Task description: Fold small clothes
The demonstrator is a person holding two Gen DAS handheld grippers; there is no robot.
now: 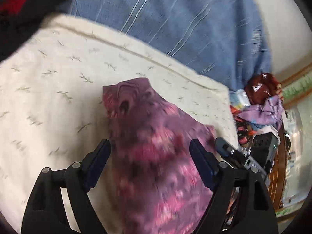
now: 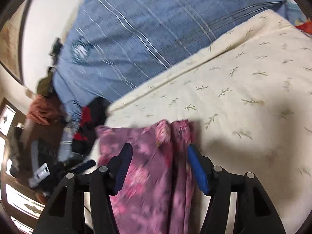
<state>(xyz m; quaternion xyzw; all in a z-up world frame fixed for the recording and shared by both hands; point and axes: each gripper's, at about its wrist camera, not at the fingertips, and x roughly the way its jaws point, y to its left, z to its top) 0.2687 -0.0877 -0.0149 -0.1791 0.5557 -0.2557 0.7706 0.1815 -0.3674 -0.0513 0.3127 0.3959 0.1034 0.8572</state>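
A small purple-pink patterned garment (image 1: pixel 156 146) lies on a cream leaf-print bedspread (image 1: pixel 48 97). My left gripper (image 1: pixel 150 146) is open, its dark blue fingers straddling the garment just above it. The other gripper's tip (image 1: pixel 226 148) shows at the garment's right edge. In the right wrist view the same garment (image 2: pixel 152 175) lies bunched in lengthwise folds between the open fingers of my right gripper (image 2: pixel 159 150), on the bedspread (image 2: pixel 243 97). The views are motion-blurred; neither gripper visibly pinches the cloth.
A blue striped sheet (image 1: pixel 185 19) covers the bed beyond the cream spread; it also shows in the right wrist view (image 2: pixel 136 29). A heap of mixed clothes (image 1: pixel 259 107) lies at the bed's right edge. Red and black clothing (image 2: pixel 87 120) and clutter sit left.
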